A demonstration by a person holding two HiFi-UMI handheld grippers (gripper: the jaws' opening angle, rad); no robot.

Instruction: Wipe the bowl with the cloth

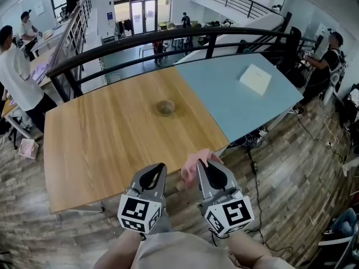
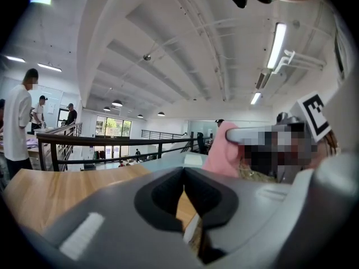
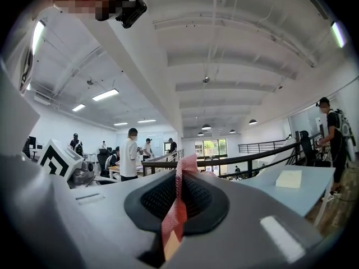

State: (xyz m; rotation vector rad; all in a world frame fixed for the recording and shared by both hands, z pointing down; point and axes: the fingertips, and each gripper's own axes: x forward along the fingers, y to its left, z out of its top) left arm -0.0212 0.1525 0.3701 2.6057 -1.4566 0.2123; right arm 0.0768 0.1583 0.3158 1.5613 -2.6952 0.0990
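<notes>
Bright, even daylight; strong fisheye edge distortion.

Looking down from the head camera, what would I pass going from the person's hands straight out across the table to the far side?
Left claw and right claw side by side, the right one shut on a pink cloth → wooden table → small bowl → black railing.

bowl [image 1: 165, 107]: small, round, brownish, set upright on the wooden bench [image 1: 101, 144] | cloth [image 1: 190, 171]: pink, bunched up, pinched in the right tongs [image 1: 206, 165], well apart from bowl
</notes>
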